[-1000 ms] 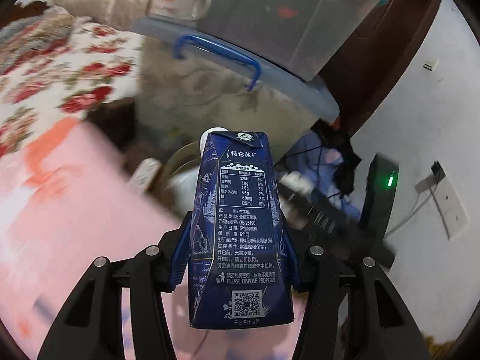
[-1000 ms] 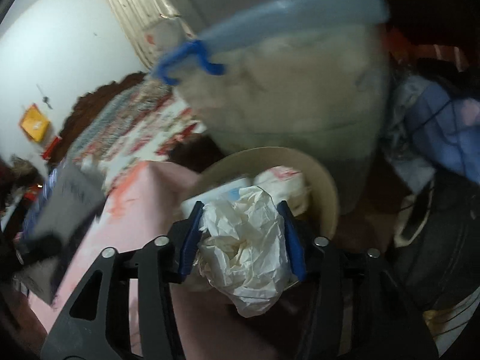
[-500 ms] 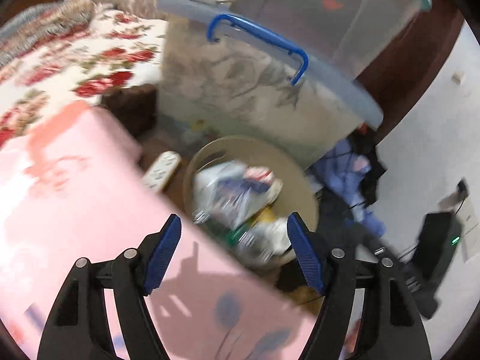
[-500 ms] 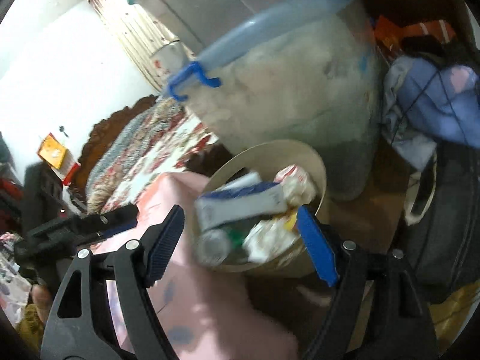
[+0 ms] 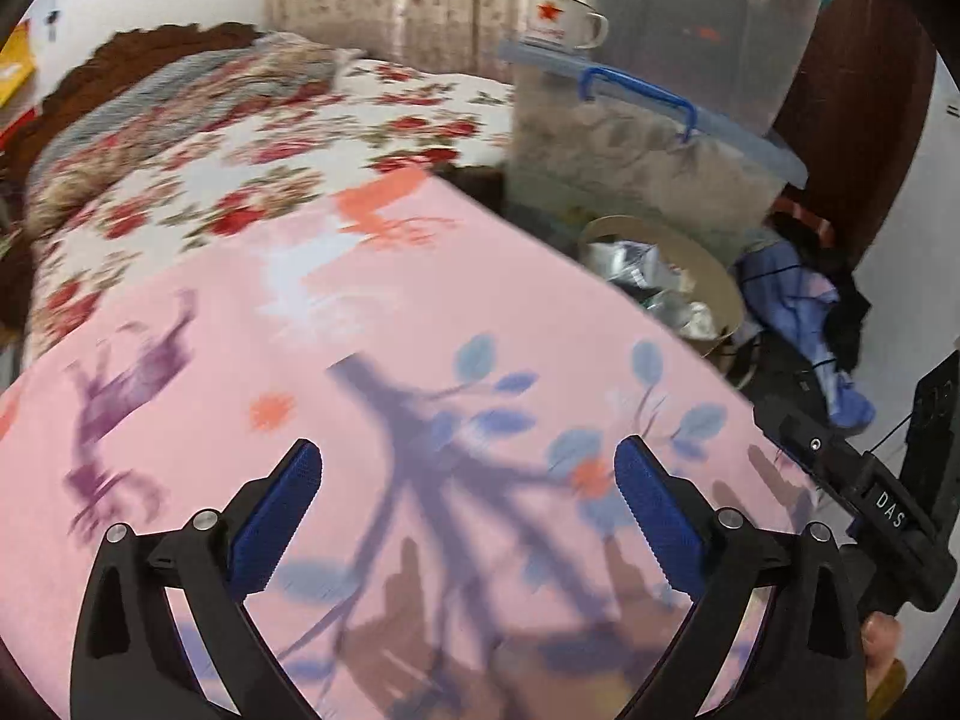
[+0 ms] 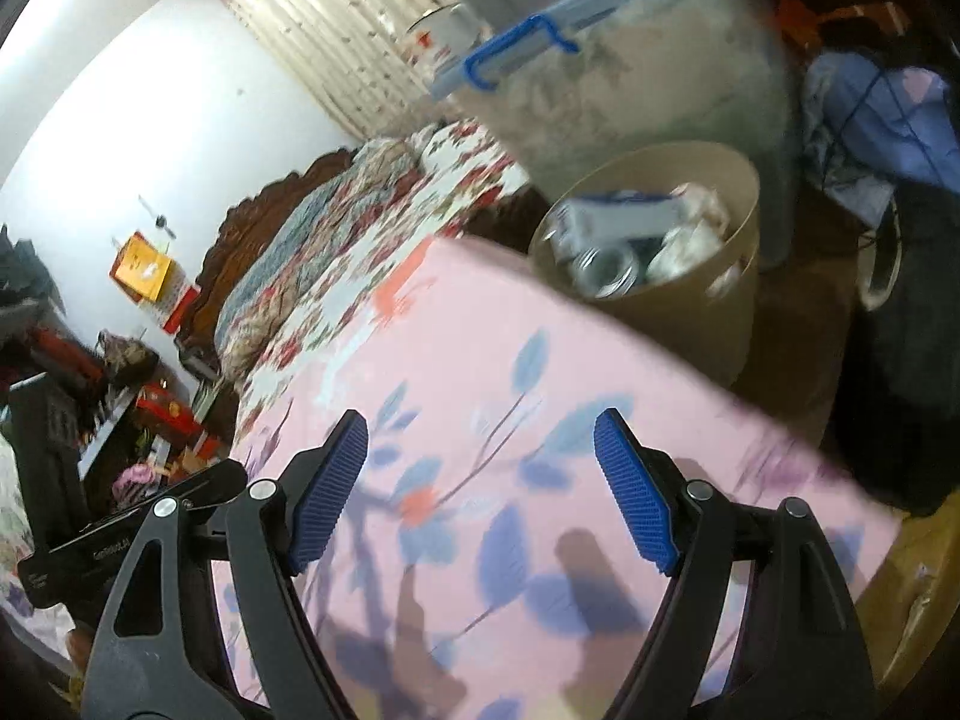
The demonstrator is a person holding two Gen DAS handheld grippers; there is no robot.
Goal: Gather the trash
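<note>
A round tan trash bin (image 5: pixel 717 276) stands past the far edge of the pink cloth-covered table (image 5: pixel 360 360). It also shows in the right wrist view (image 6: pixel 690 300). Inside lie a dark blue milk carton (image 6: pixel 618 219), crumpled white paper (image 6: pixel 690 234) and a clear bottle (image 6: pixel 606 267). My left gripper (image 5: pixel 468 510) is open and empty over the pink cloth. My right gripper (image 6: pixel 480 486) is open and empty over the same cloth, nearer the bin. The right gripper's body (image 5: pixel 864 510) shows at the left view's right edge.
A clear storage box with a blue handle (image 5: pixel 636 138) stands behind the bin, with an enamel mug (image 5: pixel 555 21) on its lid. A bed with a floral cover (image 5: pixel 240 138) lies to the left. Blue clothes (image 5: pixel 804 312) and black bags (image 6: pixel 900 360) lie right of the bin.
A second ago the left gripper held the milk carton and the right held crumpled paper. Both opened, the items landed in the bin, and both grippers have pulled back over the table.
</note>
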